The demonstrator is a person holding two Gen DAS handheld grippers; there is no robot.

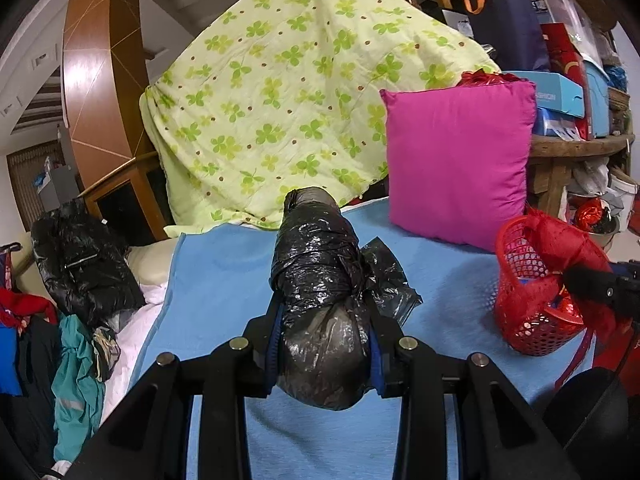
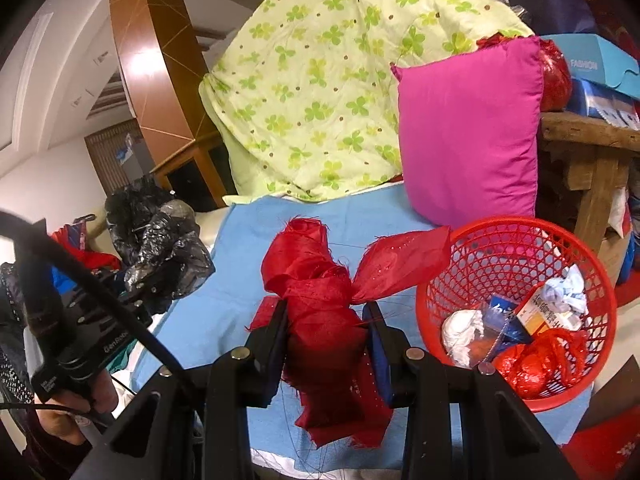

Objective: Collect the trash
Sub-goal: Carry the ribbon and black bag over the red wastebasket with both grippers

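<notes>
Left gripper (image 1: 324,354) clamped on a black plastic-wrapped bundle (image 1: 320,280), blue-lined fingers (image 1: 274,344) pressed against both its sides, bundle sticking out forward over the blue sheet (image 1: 224,280); loose flap of the black plastic hanging off its right side. Right gripper (image 2: 330,338) closed around a red fabric bundle (image 2: 320,300), one fraying strip of the cloth fanning out to the right toward the red mesh basket (image 2: 440,280). Basket just beside the right gripper, standing on the blue sheet, holding crumpled white paper (image 2: 462,330), a small printed carton (image 2: 546,310), a crumpled pale-blue wad (image 2: 568,288) and a shiny red wrapper (image 2: 528,364). Magenta cushion (image 1: 460,160) propped upright behind the basket, green clover-print quilt (image 1: 280,80) draped behind that. Black jacket (image 1: 80,256) and other clothes heaped off the left edge of the sheet. Cluttered wooden shelf (image 1: 580,148) to the right
</notes>
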